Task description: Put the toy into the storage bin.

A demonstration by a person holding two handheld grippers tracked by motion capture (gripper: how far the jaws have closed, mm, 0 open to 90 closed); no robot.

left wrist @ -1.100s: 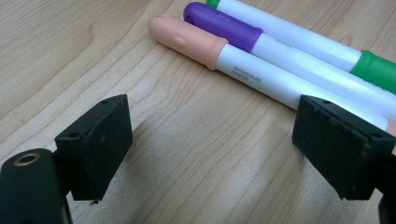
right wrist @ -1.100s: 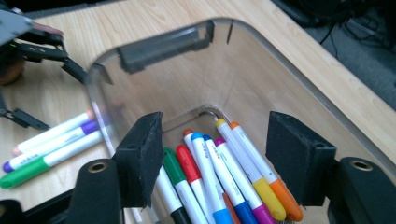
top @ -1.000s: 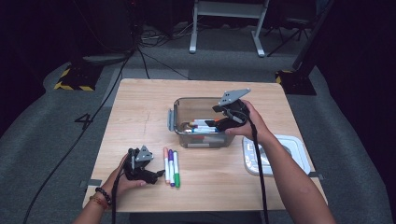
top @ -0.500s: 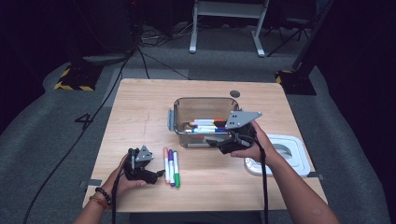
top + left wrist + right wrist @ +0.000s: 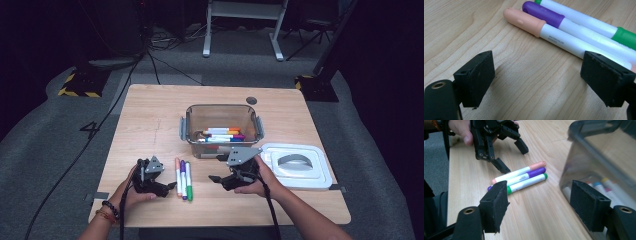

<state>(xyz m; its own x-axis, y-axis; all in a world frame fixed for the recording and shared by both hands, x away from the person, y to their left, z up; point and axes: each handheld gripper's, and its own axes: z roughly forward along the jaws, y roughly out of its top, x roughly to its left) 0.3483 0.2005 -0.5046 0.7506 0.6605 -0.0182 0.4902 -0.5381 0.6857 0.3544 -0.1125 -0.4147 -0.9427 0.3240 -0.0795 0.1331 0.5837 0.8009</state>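
Observation:
Three markers lie side by side on the wooden table [image 5: 150, 125]: a peach one [image 5: 177, 172], a purple one [image 5: 183, 176] and a green one [image 5: 189, 179]. My left gripper [image 5: 167, 187] rests just left of them, open, with bare wood between its pads [image 5: 476, 77]; the peach marker [image 5: 524, 21] lies just ahead. My right gripper [image 5: 216, 172] hovers low to the right of the markers, in front of the clear bin [image 5: 222, 117]. It points at the green marker [image 5: 529, 182], open; its jaws have just been opening, with nothing between them.
The clear bin [image 5: 599, 165] holds several coloured markers and stands close on the right gripper's right side. Its white lid [image 5: 295, 165] lies flat at the table's right. The left gripper [image 5: 511, 157] and its hand sit beyond the markers in the right gripper view.
The right gripper has come down from above the bin toward the table's near side, ending low beside the three markers. The left gripper has stayed put.

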